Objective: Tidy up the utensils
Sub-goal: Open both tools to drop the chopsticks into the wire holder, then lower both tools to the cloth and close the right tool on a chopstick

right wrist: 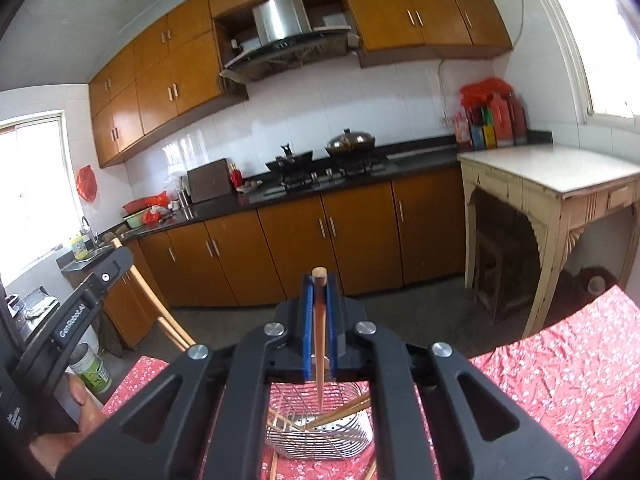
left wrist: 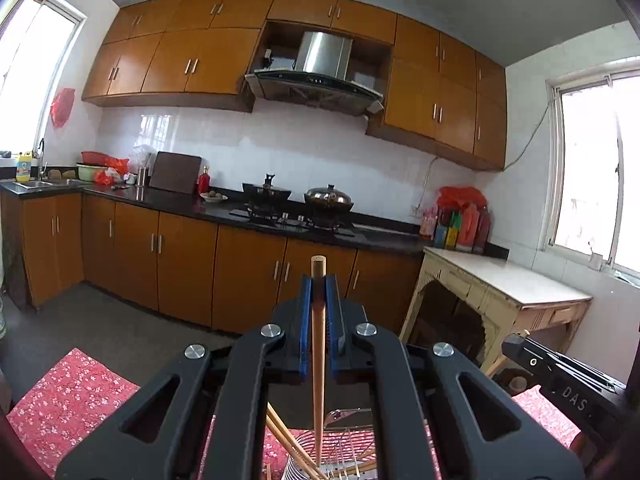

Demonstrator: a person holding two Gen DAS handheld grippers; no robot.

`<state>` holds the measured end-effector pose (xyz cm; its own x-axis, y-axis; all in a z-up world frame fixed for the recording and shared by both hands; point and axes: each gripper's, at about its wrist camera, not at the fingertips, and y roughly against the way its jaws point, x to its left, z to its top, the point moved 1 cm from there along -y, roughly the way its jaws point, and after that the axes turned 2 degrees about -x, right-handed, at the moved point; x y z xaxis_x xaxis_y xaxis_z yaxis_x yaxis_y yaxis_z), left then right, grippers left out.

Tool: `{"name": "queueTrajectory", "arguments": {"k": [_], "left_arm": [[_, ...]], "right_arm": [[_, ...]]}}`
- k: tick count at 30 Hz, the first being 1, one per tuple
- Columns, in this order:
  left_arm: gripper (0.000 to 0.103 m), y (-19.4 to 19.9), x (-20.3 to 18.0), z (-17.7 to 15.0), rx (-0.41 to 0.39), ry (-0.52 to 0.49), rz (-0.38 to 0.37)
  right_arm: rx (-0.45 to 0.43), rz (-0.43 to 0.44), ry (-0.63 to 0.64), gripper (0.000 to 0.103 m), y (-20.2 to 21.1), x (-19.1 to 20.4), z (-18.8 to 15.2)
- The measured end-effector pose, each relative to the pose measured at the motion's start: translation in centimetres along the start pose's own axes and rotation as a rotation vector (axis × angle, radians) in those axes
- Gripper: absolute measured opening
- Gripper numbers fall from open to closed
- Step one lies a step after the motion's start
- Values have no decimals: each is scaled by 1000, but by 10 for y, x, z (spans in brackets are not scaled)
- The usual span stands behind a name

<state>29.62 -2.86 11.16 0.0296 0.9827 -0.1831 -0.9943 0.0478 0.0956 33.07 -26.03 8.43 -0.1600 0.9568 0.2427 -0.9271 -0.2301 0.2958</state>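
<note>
The left gripper is clamped on 1 wooden chopstick, which is held upright between the blue pads, its blunt end standing above the fingertips and its thin end reaching down into the wire utensil basket below. More loose chopsticks are seen leaning inside that basket. The right gripper is likewise closed on a second chopstick, gripped upright with its tip pointing down over the same wire utensil basket, where several chopsticks lie crossed. The basket is set on a red floral cloth, near the edge closest to the grippers. Beyond, a black kitchen counter and a cream side table are visible.
</note>
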Motion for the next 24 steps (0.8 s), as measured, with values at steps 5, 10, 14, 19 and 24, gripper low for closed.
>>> {"name": "queueTrajectory", "arguments": {"k": [5, 10, 14, 19, 24], "left_arm": [[8, -6, 7, 0, 23, 7, 33], [38, 7, 14, 10, 11, 6, 58], [38, 23, 20, 15, 15, -7, 66], [40, 49, 37, 10, 47, 6, 76], [45, 69, 58, -19, 110, 1, 106]], "right_arm": [[-4, -86, 37, 18, -7, -8, -4], [-38, -113, 14, 36, 12, -23, -4], [-46, -137, -5, 36, 36, -37, -8], [-24, -154, -30, 36, 65, -53, -31], [74, -166, -67, 36, 80, -67, -86]]}}
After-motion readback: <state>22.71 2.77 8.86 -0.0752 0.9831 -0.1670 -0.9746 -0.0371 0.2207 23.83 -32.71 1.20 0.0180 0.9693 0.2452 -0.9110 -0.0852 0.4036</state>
